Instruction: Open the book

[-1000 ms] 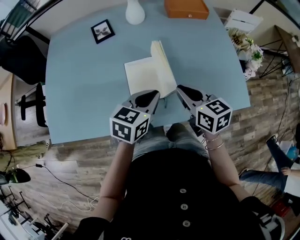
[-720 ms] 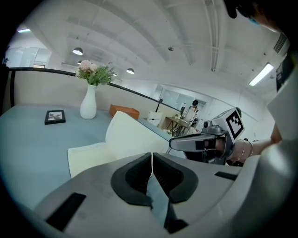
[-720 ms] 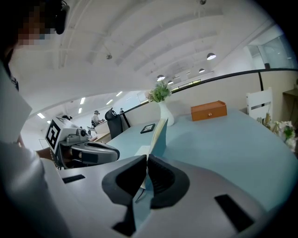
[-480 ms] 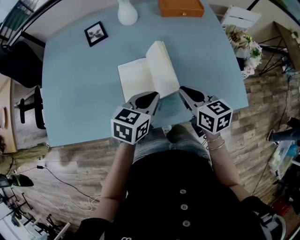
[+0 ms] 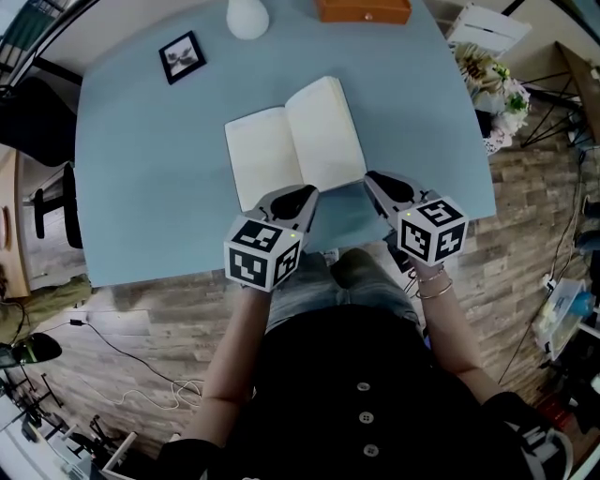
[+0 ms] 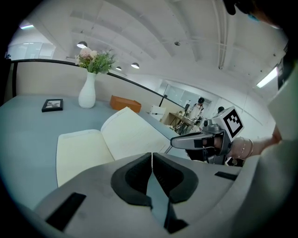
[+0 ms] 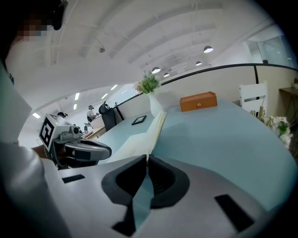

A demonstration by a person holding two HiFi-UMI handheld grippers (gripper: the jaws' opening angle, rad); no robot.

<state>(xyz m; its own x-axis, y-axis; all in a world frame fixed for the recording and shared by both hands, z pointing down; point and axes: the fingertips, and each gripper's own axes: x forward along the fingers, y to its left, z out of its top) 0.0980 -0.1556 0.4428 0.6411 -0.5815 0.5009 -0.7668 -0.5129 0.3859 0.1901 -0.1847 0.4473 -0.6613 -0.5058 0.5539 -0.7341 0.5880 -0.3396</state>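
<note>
Head view puts my left gripper [image 5: 302,197] and right gripper [image 5: 378,185] over the near edge of the bench [image 5: 141,169], just beside the near edge of the book [image 5: 295,141]. In each gripper view the fingers are pressed together with nothing between them.

The book lies open near the middle of the near edge, showing two blank pages. From the left gripper view, the right-hand leaf seems to curve up a little. I judge the opening as good as done. What remains, I think, is to draw both grippers back clear, or to press that leaf flat if it wants to lift.

A picture frame [image 5: 181,56] lies toward the far left corner. On the far edge, a white vase [image 6: 88,90] holds flowers [image 6: 95,60]. Beside it, an orange box [image 5: 364,9] has its lid shut, so its contents are hidden.
</note>
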